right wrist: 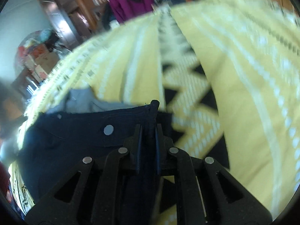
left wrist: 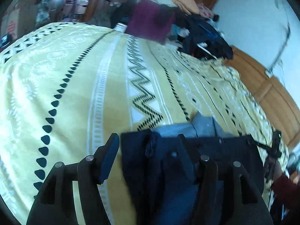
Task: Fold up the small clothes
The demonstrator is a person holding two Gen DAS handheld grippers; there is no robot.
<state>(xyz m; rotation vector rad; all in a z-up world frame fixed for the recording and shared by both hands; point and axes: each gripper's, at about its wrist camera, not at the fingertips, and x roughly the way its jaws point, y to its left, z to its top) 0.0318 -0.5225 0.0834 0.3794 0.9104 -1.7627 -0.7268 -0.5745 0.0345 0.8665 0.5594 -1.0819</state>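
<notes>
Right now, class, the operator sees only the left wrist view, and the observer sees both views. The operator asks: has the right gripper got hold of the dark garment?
Observer: Yes. The right gripper is shut on the upper edge of the dark garment.
Operator: Where along that edge?
Observer: At its right end. A round silver button sits just to the left of the fingers.
Operator: Is the cloth well inside the grip?
Observer: It seems so. A fold of the cloth pokes up past the fingertips.
</notes>
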